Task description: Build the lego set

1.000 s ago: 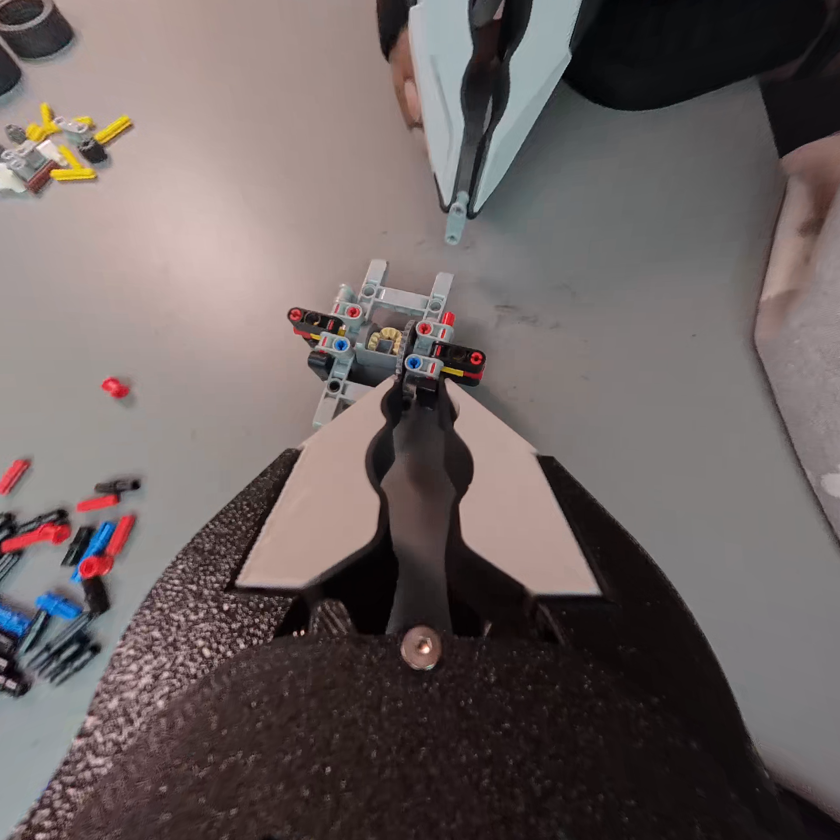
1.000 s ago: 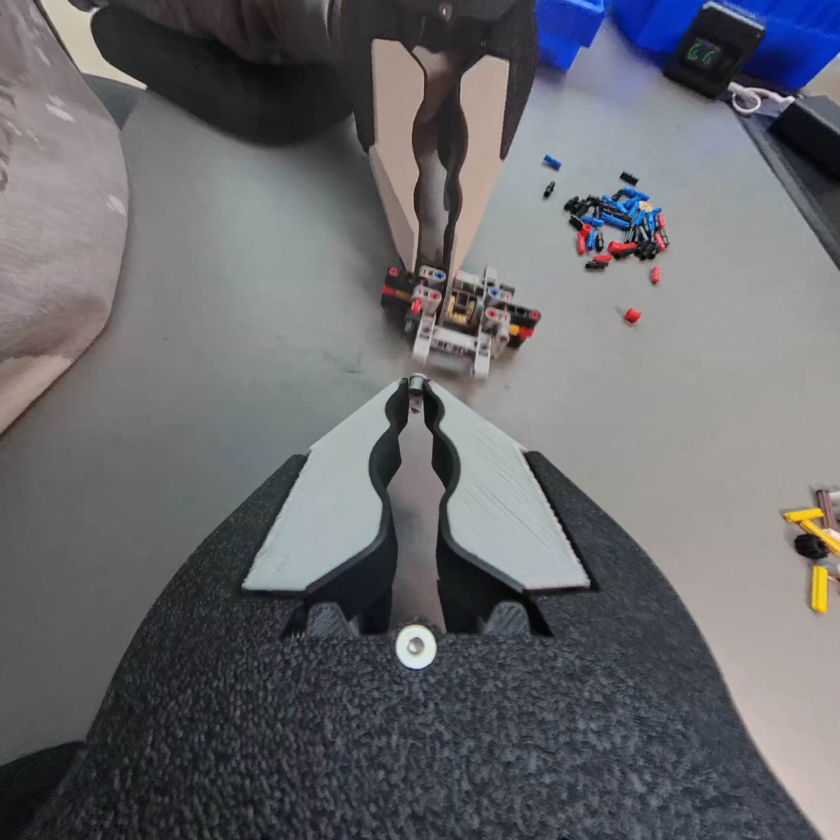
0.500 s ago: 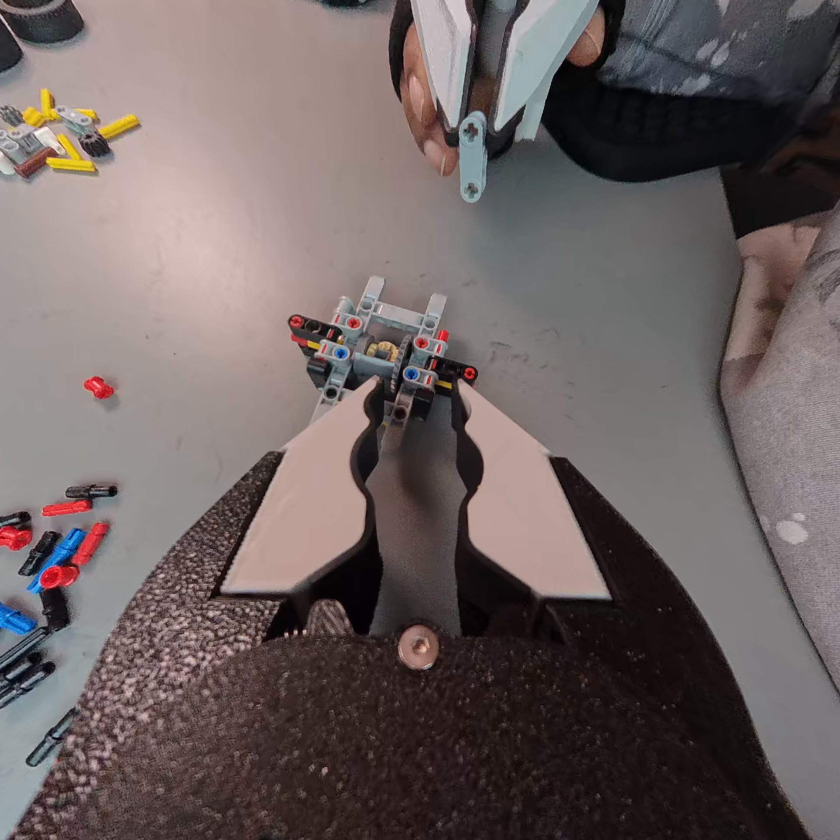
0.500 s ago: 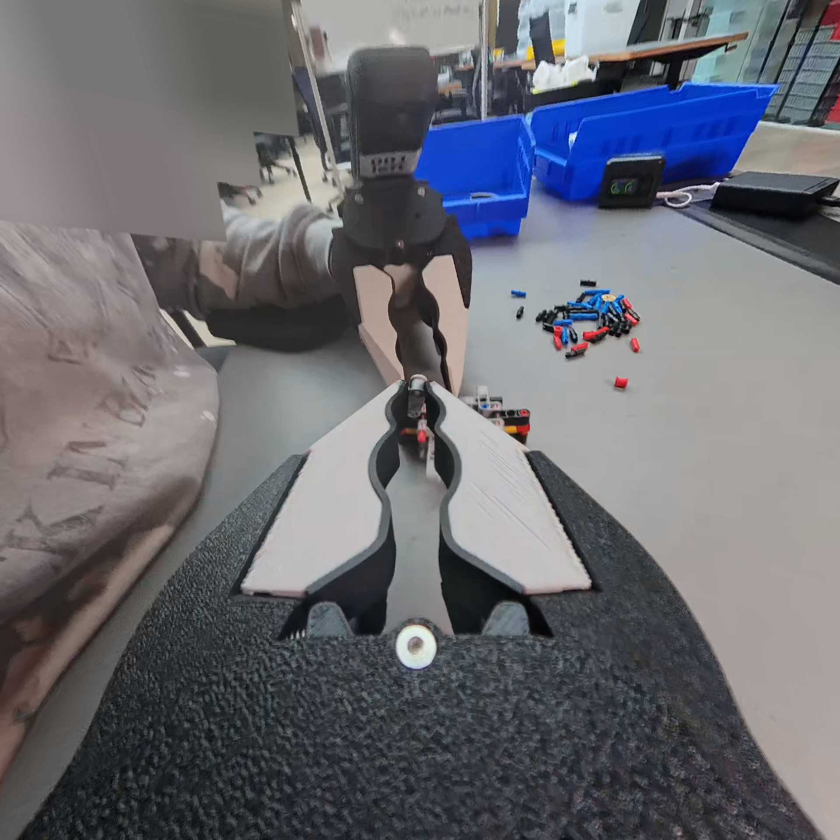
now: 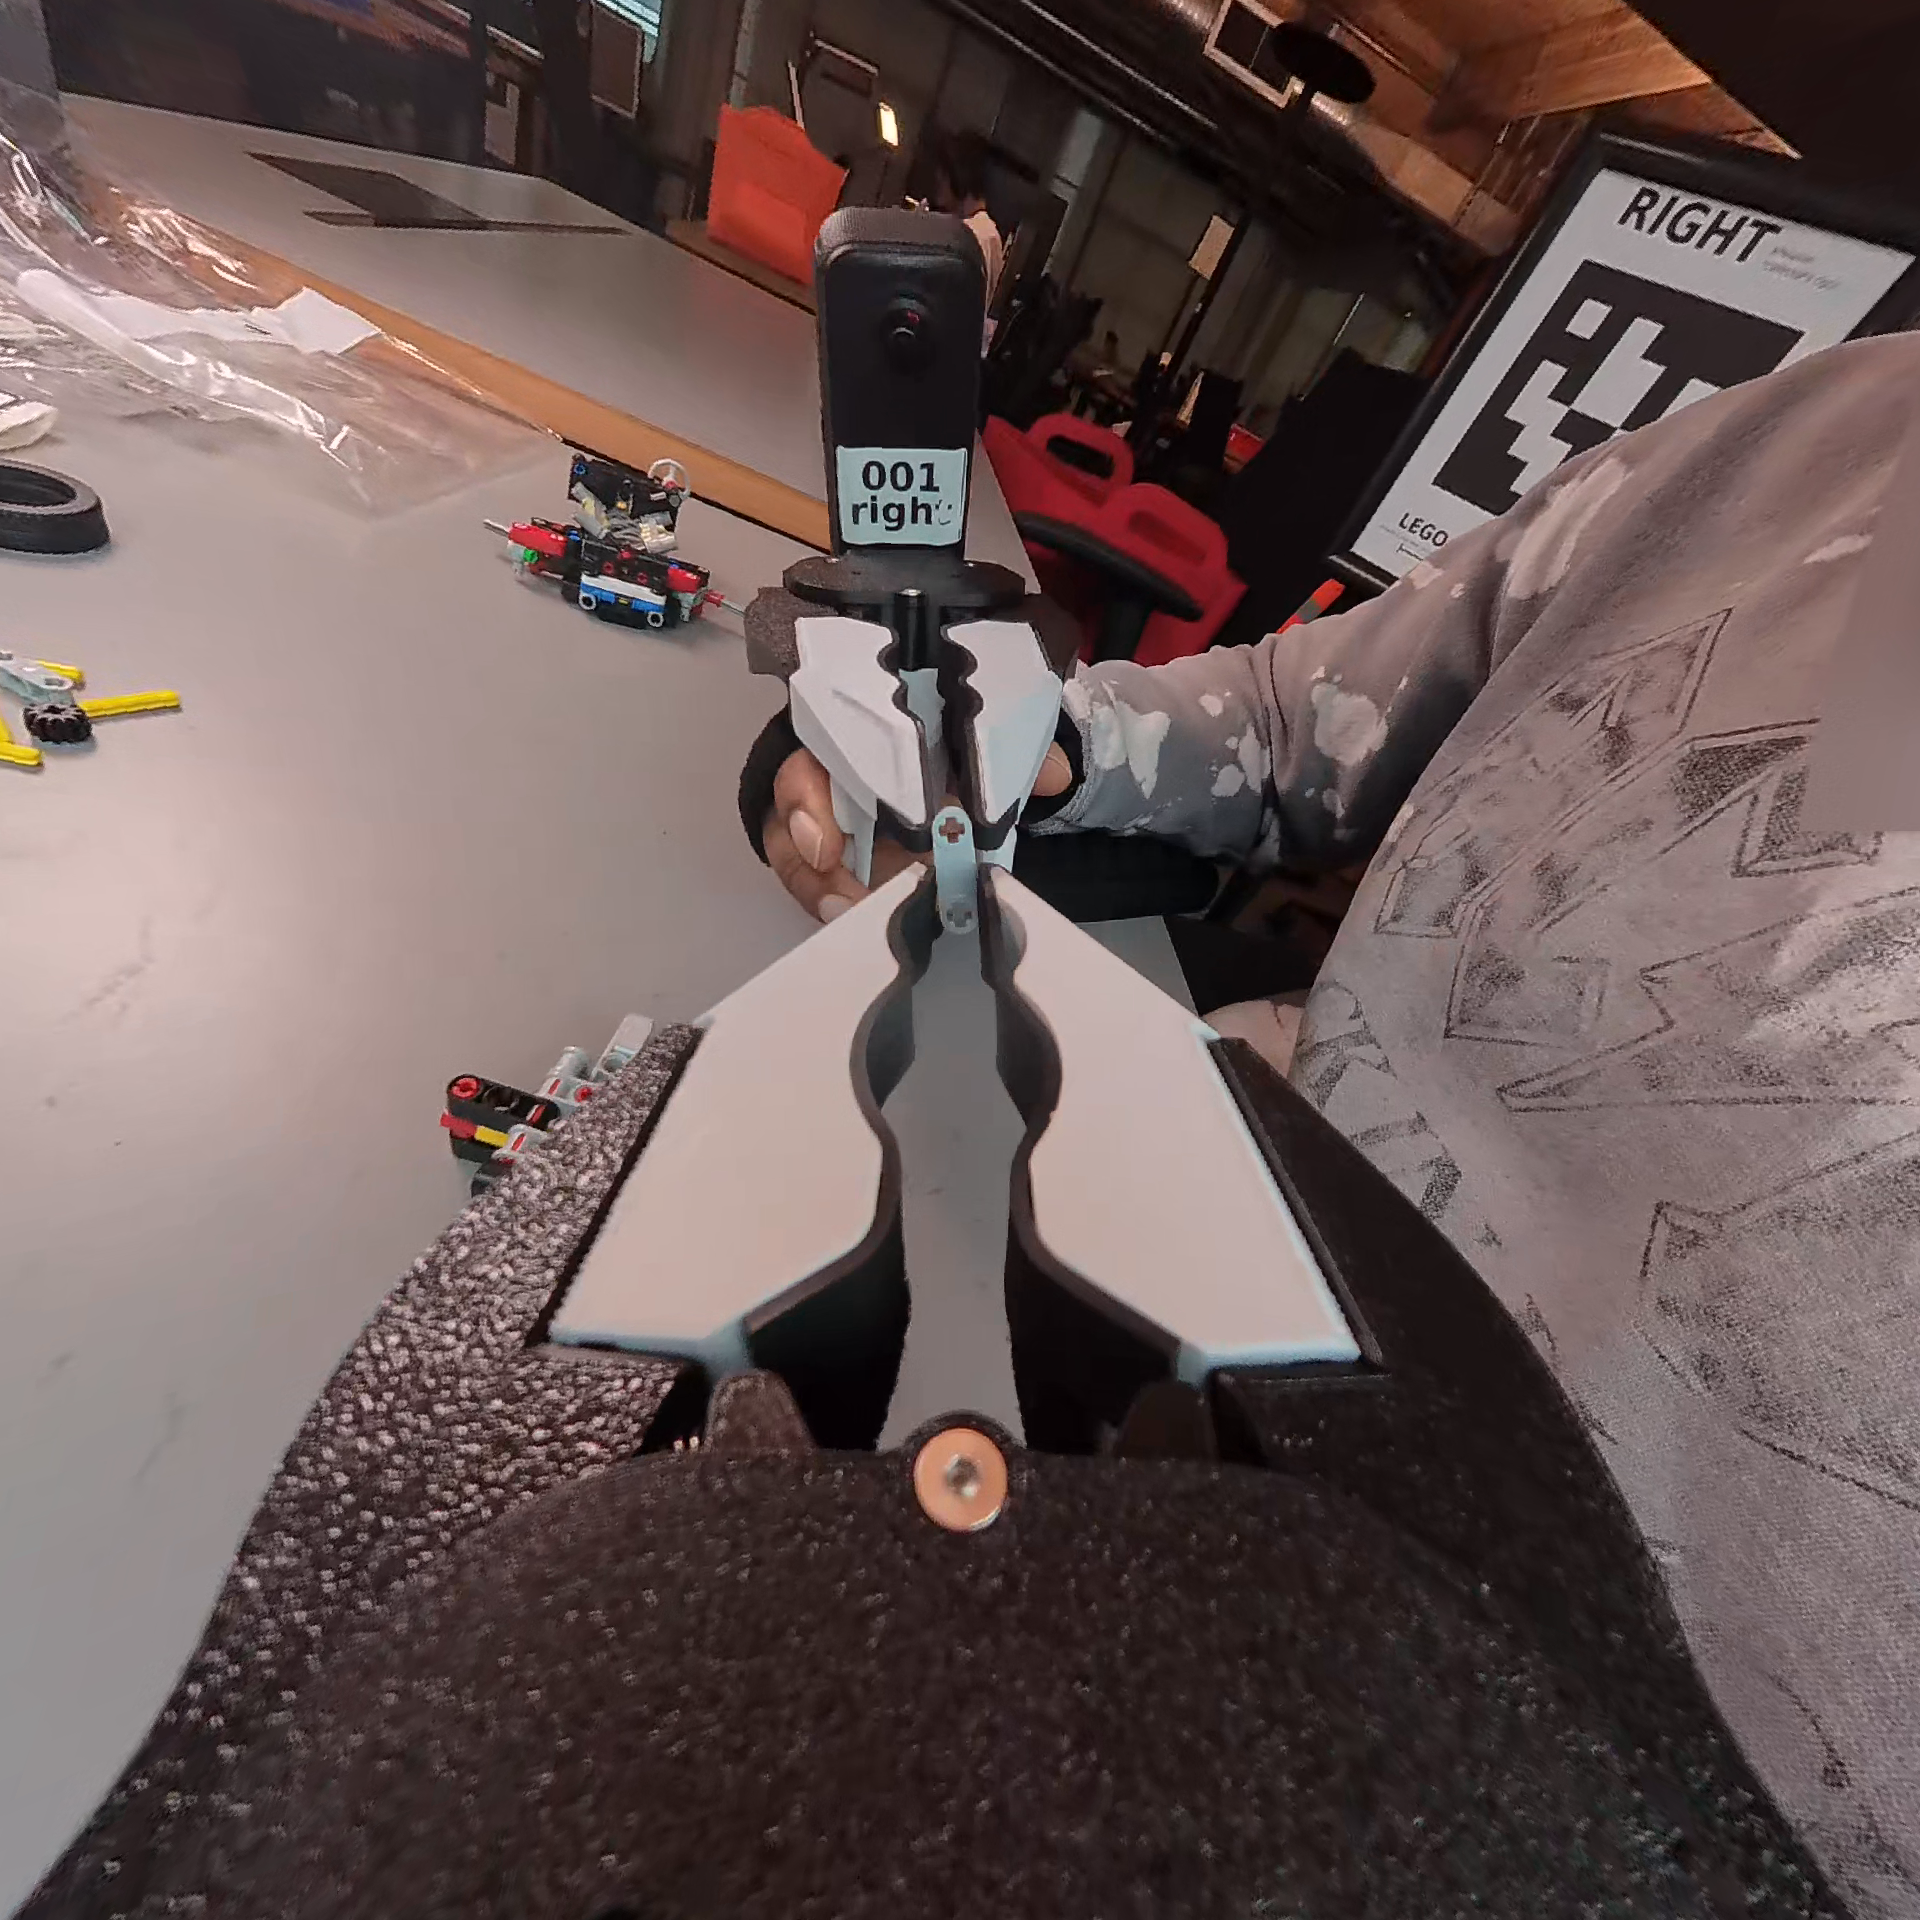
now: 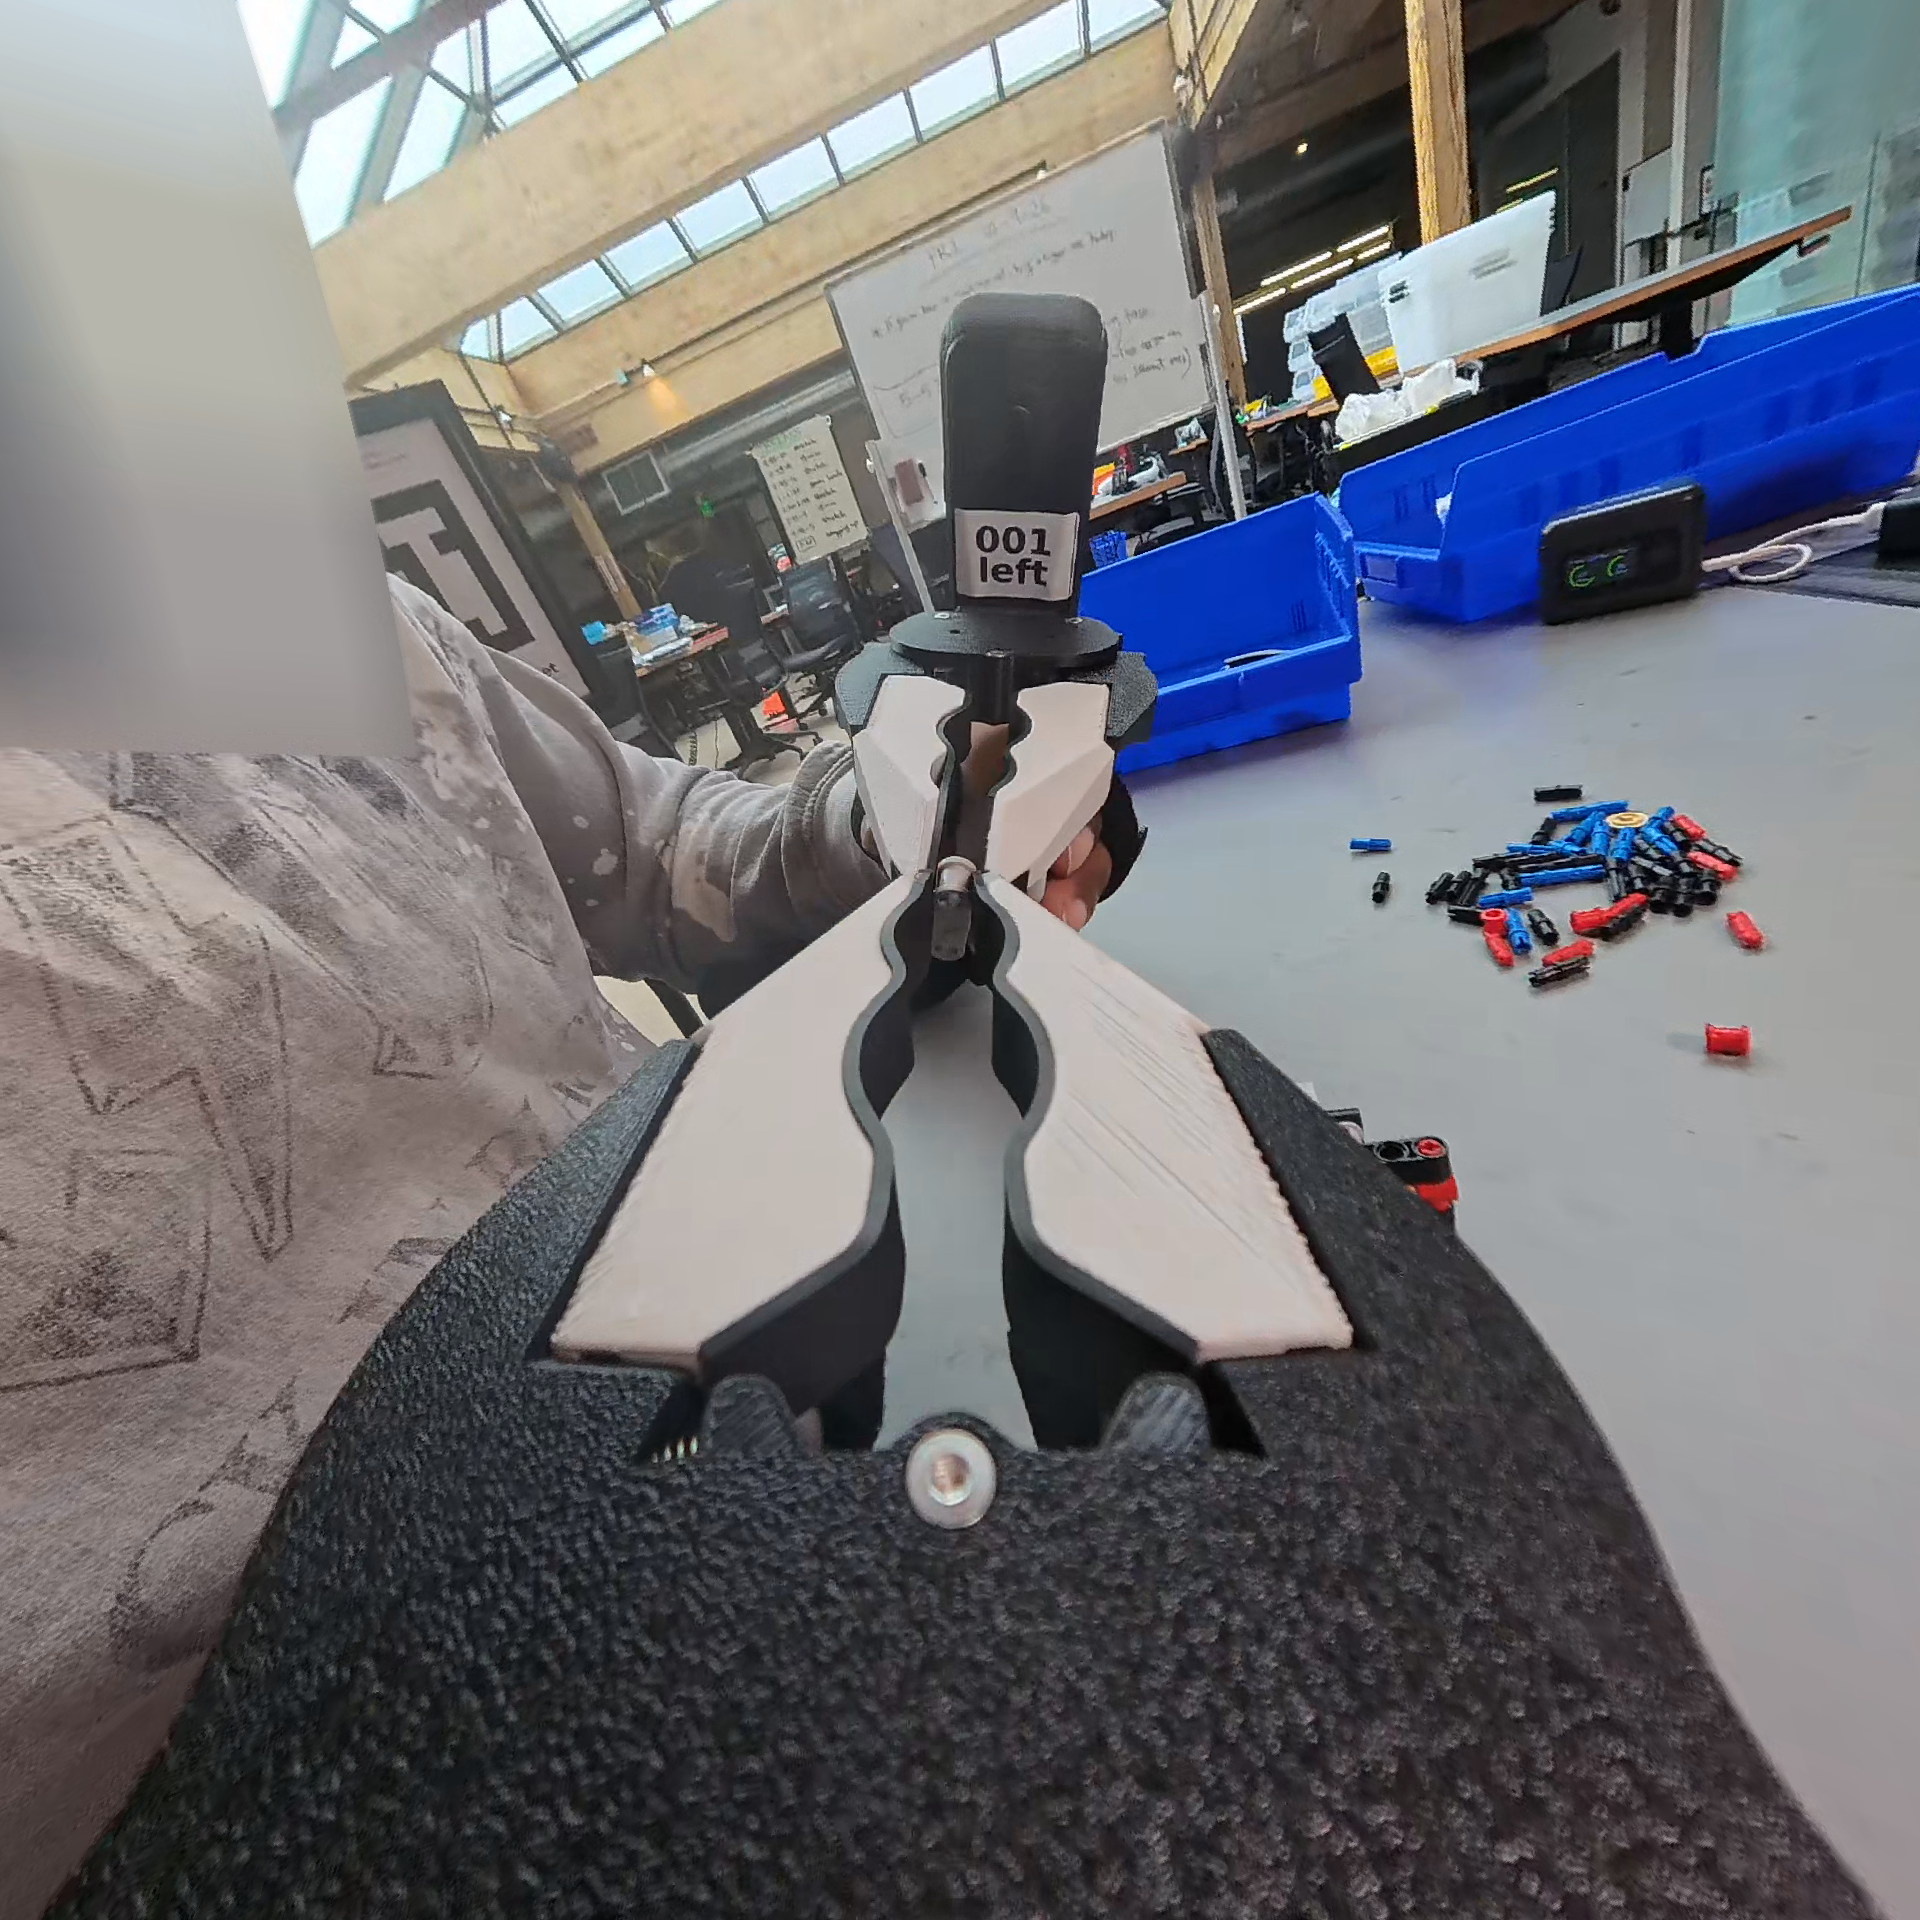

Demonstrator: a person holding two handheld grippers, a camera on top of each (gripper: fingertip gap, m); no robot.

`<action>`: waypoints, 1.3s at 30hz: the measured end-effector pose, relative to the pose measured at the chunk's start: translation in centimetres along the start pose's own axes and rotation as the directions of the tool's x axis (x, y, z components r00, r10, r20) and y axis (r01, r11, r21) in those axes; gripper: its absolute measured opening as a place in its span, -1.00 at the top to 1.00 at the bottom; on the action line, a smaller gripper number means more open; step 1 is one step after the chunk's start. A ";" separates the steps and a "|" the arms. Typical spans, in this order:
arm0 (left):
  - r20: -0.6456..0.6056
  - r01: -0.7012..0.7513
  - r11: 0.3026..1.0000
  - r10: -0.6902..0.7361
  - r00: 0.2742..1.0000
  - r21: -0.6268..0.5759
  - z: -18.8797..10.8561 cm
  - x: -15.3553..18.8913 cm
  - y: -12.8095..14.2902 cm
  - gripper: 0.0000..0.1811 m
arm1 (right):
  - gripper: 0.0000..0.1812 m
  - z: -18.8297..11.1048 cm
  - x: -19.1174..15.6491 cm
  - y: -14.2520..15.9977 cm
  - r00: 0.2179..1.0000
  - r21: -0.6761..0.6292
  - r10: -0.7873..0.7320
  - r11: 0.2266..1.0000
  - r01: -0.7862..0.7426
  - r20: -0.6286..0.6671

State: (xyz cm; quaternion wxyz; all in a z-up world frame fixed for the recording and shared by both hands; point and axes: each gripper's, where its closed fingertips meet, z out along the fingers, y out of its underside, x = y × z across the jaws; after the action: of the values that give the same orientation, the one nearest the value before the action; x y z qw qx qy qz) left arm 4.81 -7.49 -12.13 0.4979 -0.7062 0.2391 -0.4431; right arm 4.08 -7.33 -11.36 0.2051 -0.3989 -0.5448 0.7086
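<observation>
Both grippers are raised above the grey table [image 5: 312, 935] and face each other tip to tip. My right gripper [image 6: 951, 888] is shut on the upper end of a small light grey beam [image 5: 954, 873]; it also shows in the left wrist view [image 5: 951, 826]. My left gripper [image 5: 956, 888] is closed on the lower end of the same beam, its pads against the beam's sides. The beam shows edge-on in the right wrist view [image 6: 949, 909]. The grey, black and red assembly [image 5: 509, 1107] lies on the table below, half hidden behind my left gripper; a corner of it shows in the right wrist view [image 6: 1413, 1164].
A second, larger model [image 5: 623, 566], a black tyre [image 5: 47, 509], yellow parts [image 5: 114, 707] and a plastic bag [image 5: 208, 353] lie to the left. A pile of blue, black and red pins [image 6: 1600, 883], a loose red piece [image 6: 1727, 1039], blue bins [image 6: 1226, 623] and the person's sleeve [image 5: 1299, 727] are nearby. Left and right tips are no more than a few centimetres apart.
My left gripper opened and let go of the assembly, rose from the table and closed on the beam's lower end. My right gripper lifted the beam up to meet it.
</observation>
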 end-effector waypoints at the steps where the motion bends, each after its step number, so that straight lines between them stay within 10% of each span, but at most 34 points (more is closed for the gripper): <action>1: 0.003 -0.001 1.000 0.001 1.000 -0.002 0.0 0.0 0.0 0.92 | 0.93 0.0 0.0 -0.1 1.000 0.006 0.006 1.000 -0.006 0.003; 9: -0.038 0.196 0.976 -0.193 0.980 0.098 -1.5 -1.4 -1.2 0.93 | 0.84 -0.9 1.4 -1.6 0.985 0.103 0.172 0.980 -0.169 -0.013; 13: 0.377 0.004 0.999 -0.024 0.926 0.054 -7.8 -6.8 -3.1 0.93 | 0.67 -2.7 3.6 -1.2 0.981 -0.001 0.008 1.000 -0.009 -0.195; 16: 0.825 -0.088 0.980 0.200 0.529 -0.181 -19.4 -12.3 -4.1 0.93 | 0.58 -3.9 5.1 1.1 0.902 -0.286 -0.299 0.935 0.211 -0.312; 19: 0.948 0.038 0.953 0.292 0.130 -0.299 -30.4 -13.2 -3.7 0.92 | 0.56 -3.9 5.3 4.6 0.858 -0.509 -0.451 0.813 0.281 -0.246; 25: 0.914 0.365 0.894 0.350 -0.206 -0.260 -41.6 -12.5 1.3 0.90 | 0.62 -2.9 5.0 8.7 0.840 -0.667 -0.531 0.666 0.333 -0.110; 32: 0.905 0.297 0.892 0.397 -0.155 -0.341 -38.9 -13.2 -0.2 0.65 | 0.69 -2.9 5.4 9.5 0.820 -0.711 -0.563 0.618 0.335 -0.104; 39: 0.855 -0.014 0.913 0.387 0.346 -0.407 -23.7 -13.4 -1.8 0.57 | 0.91 -3.0 5.6 9.6 0.793 -0.722 -0.601 0.591 0.360 -0.096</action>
State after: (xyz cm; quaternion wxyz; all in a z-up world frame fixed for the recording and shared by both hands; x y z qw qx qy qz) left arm -22.45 -8.01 -13.05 0.4709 -0.8676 0.0762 0.1402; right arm 4.45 -4.51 -22.53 0.3219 -0.3923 -0.8071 0.3017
